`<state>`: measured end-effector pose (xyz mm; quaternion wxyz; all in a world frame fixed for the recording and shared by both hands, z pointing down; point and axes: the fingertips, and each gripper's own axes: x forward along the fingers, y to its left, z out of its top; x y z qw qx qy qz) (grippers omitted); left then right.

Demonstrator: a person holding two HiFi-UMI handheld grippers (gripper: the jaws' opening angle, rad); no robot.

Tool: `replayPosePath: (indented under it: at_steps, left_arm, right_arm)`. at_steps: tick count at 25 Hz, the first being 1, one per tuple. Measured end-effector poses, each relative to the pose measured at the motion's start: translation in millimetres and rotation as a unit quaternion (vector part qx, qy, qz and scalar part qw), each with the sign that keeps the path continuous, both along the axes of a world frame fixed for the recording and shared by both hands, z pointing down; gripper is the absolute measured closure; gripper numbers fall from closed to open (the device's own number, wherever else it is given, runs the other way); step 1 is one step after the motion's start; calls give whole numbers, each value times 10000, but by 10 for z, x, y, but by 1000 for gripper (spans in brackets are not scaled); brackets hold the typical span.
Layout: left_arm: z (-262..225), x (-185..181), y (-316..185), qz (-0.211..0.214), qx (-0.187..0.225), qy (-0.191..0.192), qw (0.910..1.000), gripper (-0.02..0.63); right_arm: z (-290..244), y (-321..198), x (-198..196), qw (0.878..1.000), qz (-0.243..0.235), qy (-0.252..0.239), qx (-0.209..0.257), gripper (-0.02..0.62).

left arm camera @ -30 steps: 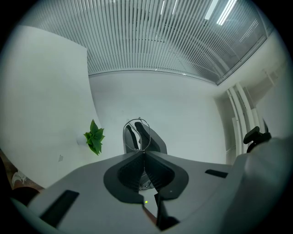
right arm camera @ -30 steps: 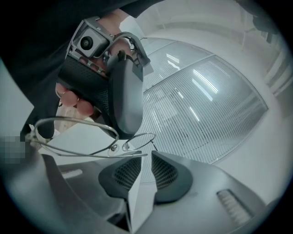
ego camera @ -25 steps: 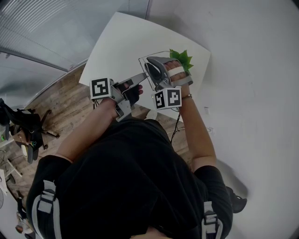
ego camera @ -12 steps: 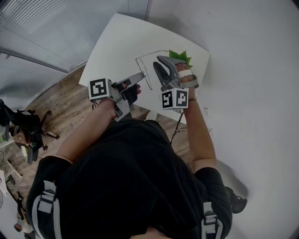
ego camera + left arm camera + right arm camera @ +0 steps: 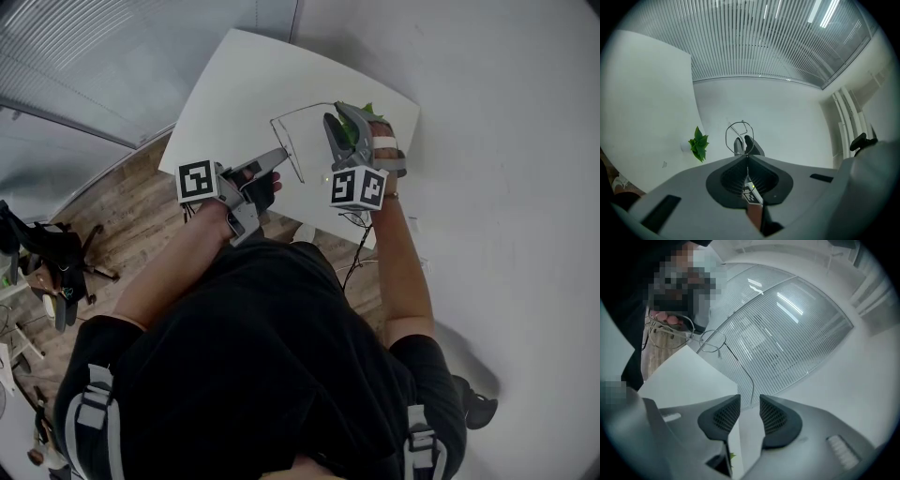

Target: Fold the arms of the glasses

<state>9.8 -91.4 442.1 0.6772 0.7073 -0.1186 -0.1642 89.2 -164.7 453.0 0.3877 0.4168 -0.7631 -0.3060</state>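
Note:
The thin wire glasses [image 5: 303,112] hang above the white table [image 5: 242,82]. My left gripper [image 5: 280,154] is shut on the frame. In the left gripper view one round lens rim [image 5: 739,122] stands up just beyond the closed jaws of that gripper [image 5: 746,157]. My right gripper [image 5: 332,120] is open at the glasses' right end, over the plant. In the right gripper view a long thin arm [image 5: 752,379] runs from the lenses down into the gap of that gripper [image 5: 750,405]; the pads [image 5: 723,418] do not touch it.
A small green plant [image 5: 377,113] [image 5: 699,143] stands at the table's right corner, partly behind my right gripper. Window blinds [image 5: 754,42] line the far side. Wooden floor [image 5: 122,211] and a cable [image 5: 352,258] lie below the table's near edge.
My right gripper has moved right, off the glasses and toward the plant, so the wire frame now shows. The left gripper has held almost still with the frame.

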Motion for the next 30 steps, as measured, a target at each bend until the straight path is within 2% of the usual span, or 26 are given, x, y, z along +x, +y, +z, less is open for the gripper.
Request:
replayPosePath:
  at_steps: [6, 18, 30]
  left_arm:
    - [-1, 0, -8, -3, 5, 18, 10000, 594]
    - [14, -5, -8, -32, -24, 21, 10000, 594]
    - [17, -12, -9, -73, -15, 16, 10000, 594]
  right_arm:
    - [74, -129, 51, 9999, 127, 47, -78, 459]
    - [139, -176, 71, 9998, 164, 128, -74, 549]
    - [142, -84, 83, 9997, 178, 112, -85, 555]
